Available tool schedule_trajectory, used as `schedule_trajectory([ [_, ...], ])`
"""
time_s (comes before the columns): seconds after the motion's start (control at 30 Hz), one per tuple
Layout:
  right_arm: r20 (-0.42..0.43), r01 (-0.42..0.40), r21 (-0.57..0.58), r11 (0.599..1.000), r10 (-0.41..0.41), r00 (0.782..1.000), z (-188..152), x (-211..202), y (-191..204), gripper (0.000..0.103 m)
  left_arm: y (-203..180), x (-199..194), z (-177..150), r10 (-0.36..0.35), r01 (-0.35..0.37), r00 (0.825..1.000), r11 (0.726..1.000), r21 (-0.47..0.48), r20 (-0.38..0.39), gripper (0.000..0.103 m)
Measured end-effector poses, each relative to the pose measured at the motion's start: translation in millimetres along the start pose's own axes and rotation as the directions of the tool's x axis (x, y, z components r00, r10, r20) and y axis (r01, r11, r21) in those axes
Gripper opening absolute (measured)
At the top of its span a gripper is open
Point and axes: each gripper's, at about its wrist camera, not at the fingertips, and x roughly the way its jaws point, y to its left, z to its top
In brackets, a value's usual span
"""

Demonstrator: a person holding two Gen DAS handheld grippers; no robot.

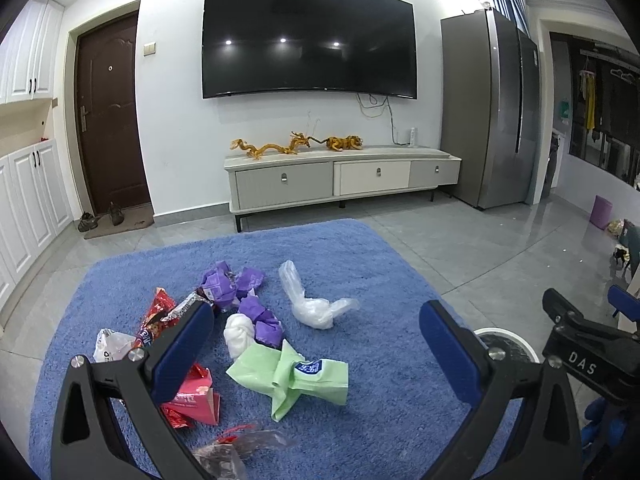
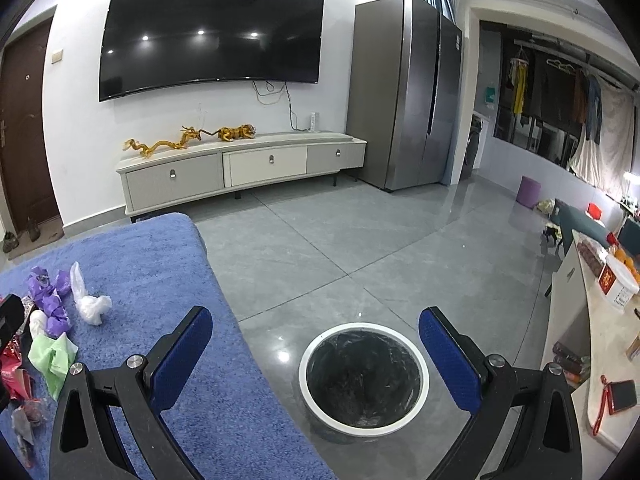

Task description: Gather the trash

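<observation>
Trash lies on a blue rug [image 1: 372, 420]: a green wrapper [image 1: 296, 380], purple wrappers [image 1: 236, 284], a clear plastic bag [image 1: 314, 308], a white wad [image 1: 239, 334], red wrappers [image 1: 158, 316] and a pink carton [image 1: 194, 398]. My left gripper [image 1: 316, 350] is open and empty above the green wrapper. My right gripper [image 2: 316, 354] is open and empty above a white-rimmed bin [image 2: 364, 378] with a black liner on the floor right of the rug [image 2: 168, 280]. The bin's rim [image 1: 508, 338] shows in the left wrist view. The trash pile [image 2: 52, 320] shows at the left of the right wrist view.
A TV cabinet [image 1: 340, 178] stands at the far wall under a wall TV [image 1: 308, 40]. A grey fridge [image 1: 492, 108] stands to its right. A counter [image 2: 600, 320] with boxes is at the right. Grey floor tiles [image 2: 340, 240] surround the rug.
</observation>
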Motion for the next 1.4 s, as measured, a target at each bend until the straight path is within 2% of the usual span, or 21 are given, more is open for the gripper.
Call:
schedule_trajectory([
  [0.23,0.04,-0.005,-0.023,1.0,0.005,0.999,5,-7,11,0.103,12,-9,2,-0.034,0.034,0.999,0.999,-0.007,0.016,0.103],
  [0.33,0.046,-0.081,-0.034,0.996,0.083,0.995,6,-10,18,0.103,20,-16,2,-0.026,0.026,0.999,1.0,-0.002,0.03,0.103],
  [0.37,0.05,-0.129,-0.037,0.991,0.131,0.99,6,-11,22,0.103,25,-18,3,-0.022,0.022,0.999,1.0,-0.002,0.031,0.103],
  [0.5,0.012,-0.301,-0.038,0.953,0.302,0.953,5,-12,40,0.103,57,-27,-5,-0.004,0.004,1.0,1.0,-0.014,0.025,0.103],
  [0.57,-0.012,-0.346,-0.07,0.936,0.346,0.938,5,-11,52,0.103,79,-31,-15,0.004,-0.004,1.0,1.0,-0.027,0.007,0.103],
  [0.63,-0.05,-0.409,-0.1,0.907,0.406,0.913,4,-8,66,0.103,103,-34,-29,0.004,-0.005,0.999,0.999,-0.04,-0.033,0.103],
  [0.7,-0.08,-0.478,-0.089,0.874,0.472,0.878,-2,-6,76,0.103,122,-37,-42,-0.003,-0.001,0.997,0.998,-0.055,-0.071,0.101],
  [0.77,-0.107,-0.517,-0.085,0.852,0.508,0.855,-8,-4,85,0.103,139,-41,-59,-0.01,0.002,0.993,0.998,-0.062,-0.117,0.1],
  [0.87,-0.144,-0.542,-0.098,0.835,0.527,0.838,-14,-1,95,0.103,154,-47,-80,-0.051,0.038,0.982,0.996,-0.075,-0.181,0.093],
  [1.03,-0.21,-0.597,-0.082,0.798,0.571,0.793,-23,9,105,0.103,147,-52,-97,-0.174,0.157,0.955,0.984,-0.09,-0.24,0.084],
  [1.17,-0.253,-0.649,-0.063,0.758,0.617,0.745,-28,15,117,0.102,129,-42,-96,-0.24,0.23,0.934,0.971,-0.069,-0.265,0.076],
  [1.2,-0.267,-0.667,-0.054,0.743,0.633,0.727,-29,17,122,0.1,123,-37,-95,-0.253,0.245,0.929,0.967,-0.067,-0.271,0.074],
  [1.33,-0.304,-0.696,-0.055,0.716,0.652,0.695,-34,23,136,0.095,113,-16,-95,-0.257,0.251,0.913,0.966,-0.059,-0.317,0.071],
  [1.4,-0.32,-0.707,-0.059,0.705,0.658,0.682,-35,26,143,0.089,113,-7,-95,-0.258,0.248,0.905,0.966,-0.073,-0.337,0.064],
])
